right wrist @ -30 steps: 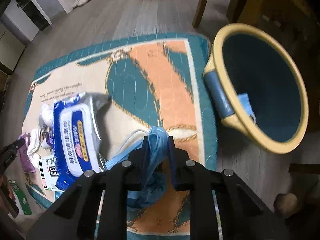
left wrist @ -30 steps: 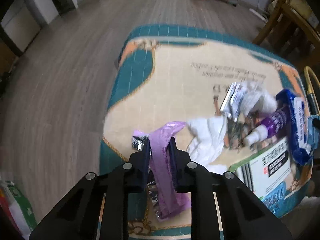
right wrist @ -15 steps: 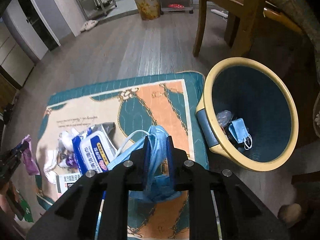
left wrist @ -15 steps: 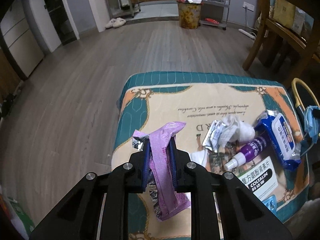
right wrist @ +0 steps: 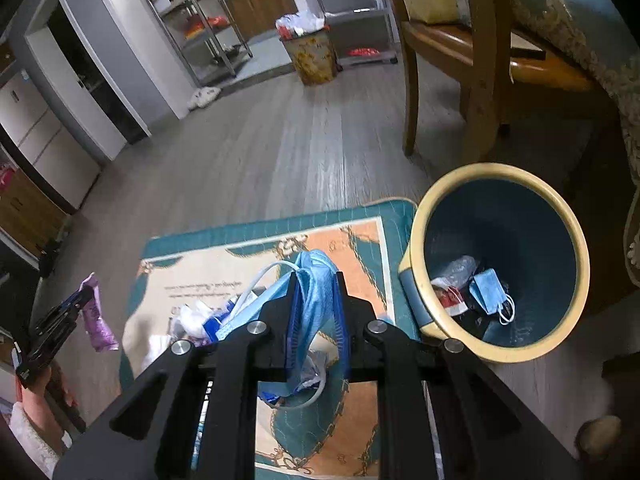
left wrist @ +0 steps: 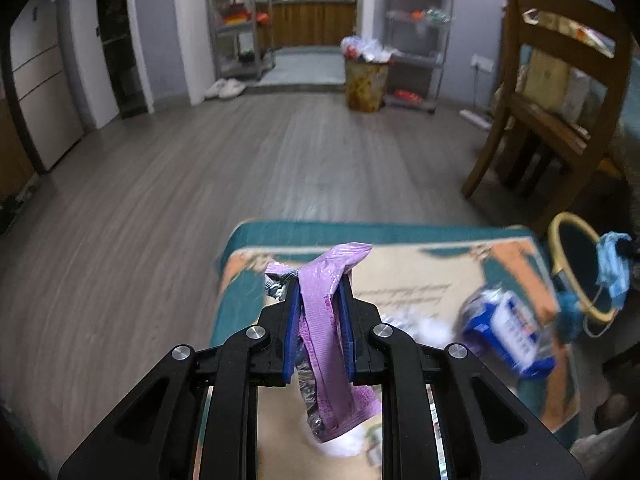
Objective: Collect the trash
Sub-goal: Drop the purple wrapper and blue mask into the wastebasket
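Carry step: left gripper (left wrist: pixel 319 300) jaws clamped on purple wrapper (left wrist: pixel 326 320), right gripper (right wrist: pixel 316 304) jaws clamped on blue mask (right wrist: pixel 316 280), both above the mat (right wrist: pixel 360 240). Next: move over bin (right wrist: pixel 416 284), release.

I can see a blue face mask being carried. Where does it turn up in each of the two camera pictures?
Left wrist view: the blue face mask hangs small at the far right edge, in front of the bin.
Right wrist view: it fills the lower centre, pinched in the right gripper.
Shared landmark: the yellow-rimmed bin, right of the patterned mat in both views.
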Demonstrator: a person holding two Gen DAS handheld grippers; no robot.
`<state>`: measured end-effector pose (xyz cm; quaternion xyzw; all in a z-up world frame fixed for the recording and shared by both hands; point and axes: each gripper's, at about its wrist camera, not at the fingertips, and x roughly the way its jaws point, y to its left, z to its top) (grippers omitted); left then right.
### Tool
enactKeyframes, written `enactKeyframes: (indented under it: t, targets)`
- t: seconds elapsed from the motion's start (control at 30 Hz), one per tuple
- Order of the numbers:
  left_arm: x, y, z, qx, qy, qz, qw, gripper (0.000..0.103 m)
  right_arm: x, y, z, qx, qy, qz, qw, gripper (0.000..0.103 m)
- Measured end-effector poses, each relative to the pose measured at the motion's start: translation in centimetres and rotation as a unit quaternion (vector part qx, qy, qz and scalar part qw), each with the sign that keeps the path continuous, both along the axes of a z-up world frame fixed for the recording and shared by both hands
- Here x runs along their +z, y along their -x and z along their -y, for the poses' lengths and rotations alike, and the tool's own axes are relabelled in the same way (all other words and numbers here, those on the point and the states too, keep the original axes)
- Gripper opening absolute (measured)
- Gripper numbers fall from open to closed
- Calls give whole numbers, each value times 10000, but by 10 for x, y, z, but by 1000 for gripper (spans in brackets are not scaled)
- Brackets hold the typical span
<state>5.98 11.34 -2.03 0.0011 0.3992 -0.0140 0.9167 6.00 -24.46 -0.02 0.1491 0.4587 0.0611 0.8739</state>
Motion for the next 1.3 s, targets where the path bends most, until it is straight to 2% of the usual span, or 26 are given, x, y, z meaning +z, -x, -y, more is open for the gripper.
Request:
enactKeyframes:
  t: [0.2, 0.43, 0.63, 0.9, 1.07, 1.3]
  targets:
    - [15, -7, 45, -456, 4, 266, 9986, 20, 14, 0, 17, -43, -280, 189, 9994, 15]
    - [27, -20, 105, -911, 285, 454, 9944, 20, 27, 1, 54, -220, -234, 416, 9986, 15]
    - [27, -31, 174, -1440, 372, 568, 9872, 20, 29, 1, 106, -604, 95, 553, 9966, 15]
    - [9, -43, 269, -2189, 401, 472, 9738, 20, 5, -2, 169, -1134, 353, 363, 9923, 15]
    - [-19, -49, 323, -2649, 581, 154, 9624, 20, -28, -7, 197, -1336, 597, -6, 9892, 15]
    - [-55, -54, 366, -2910, 823, -297, 9527, 20, -62, -5, 223, -1528, 396, -493, 9862, 15]
